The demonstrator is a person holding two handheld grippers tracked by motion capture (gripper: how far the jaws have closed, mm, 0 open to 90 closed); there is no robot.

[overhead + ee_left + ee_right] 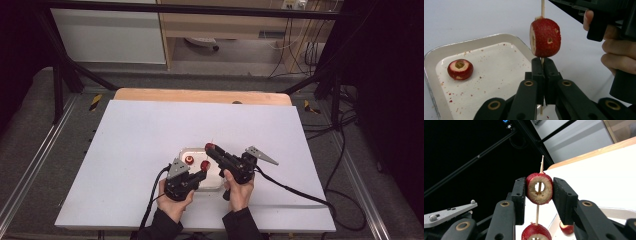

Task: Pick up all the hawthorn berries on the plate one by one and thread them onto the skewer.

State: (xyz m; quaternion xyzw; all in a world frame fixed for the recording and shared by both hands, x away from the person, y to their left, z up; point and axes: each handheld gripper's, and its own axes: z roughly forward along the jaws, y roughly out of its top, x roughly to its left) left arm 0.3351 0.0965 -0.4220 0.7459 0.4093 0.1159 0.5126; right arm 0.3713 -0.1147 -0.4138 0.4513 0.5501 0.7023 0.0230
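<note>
My left gripper (543, 61) (202, 171) is shut on a thin wooden skewer (543, 7) that stands upright. A red cored fruit (545, 37) sits threaded on the skewer just above the jaws. My right gripper (539, 183) (211, 150) is shut on a second cored red fruit (539, 188) higher up, and the skewer (541, 162) passes through its hole, with the tip poking out above. The threaded fruit (535, 233) shows below it. A third cored fruit (460, 69) (189, 159) lies in the metal tray (474, 41) (212, 181).
The tray rests on a white table sheet (150, 130) near the front edge, with red crumbs scattered in it. A wooden board edge (200, 95) runs along the back. Black frame bars (65, 70) and cables (300, 195) surround the table.
</note>
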